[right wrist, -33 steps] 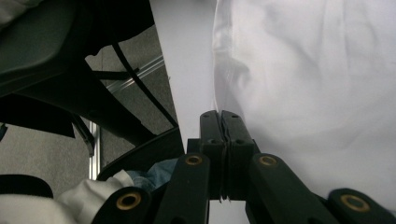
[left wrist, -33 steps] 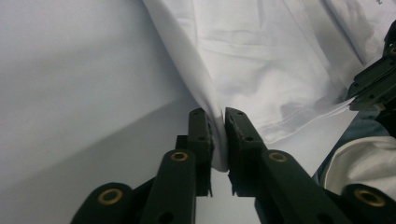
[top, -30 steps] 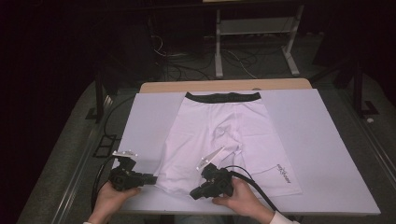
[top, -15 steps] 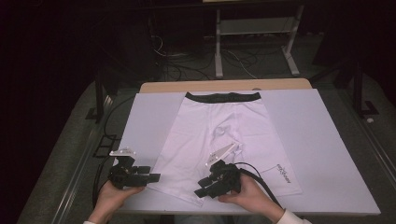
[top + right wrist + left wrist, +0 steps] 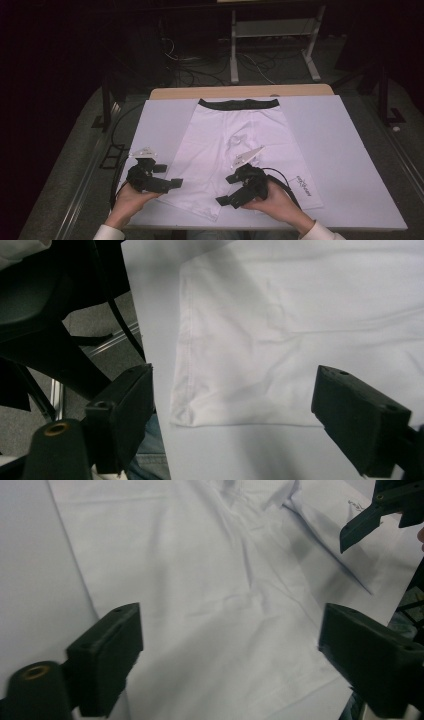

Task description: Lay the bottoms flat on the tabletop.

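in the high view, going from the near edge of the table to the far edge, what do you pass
Black left gripper and black right gripper in the person's hands, both with jaws just opened and nothing between them → white fabric shorts lying flat → their black waistband → bare wooden table edge.

Shorts (image 5: 240,145) flat on table (image 5: 350,165) – waistband far (hems near).

The shorts (image 5: 235,150) are soft white cloth, matt and faintly creased, with a black waistband (image 5: 238,104). The bench (image 5: 350,165) looks smooth matt white, bare wood along its far edge.
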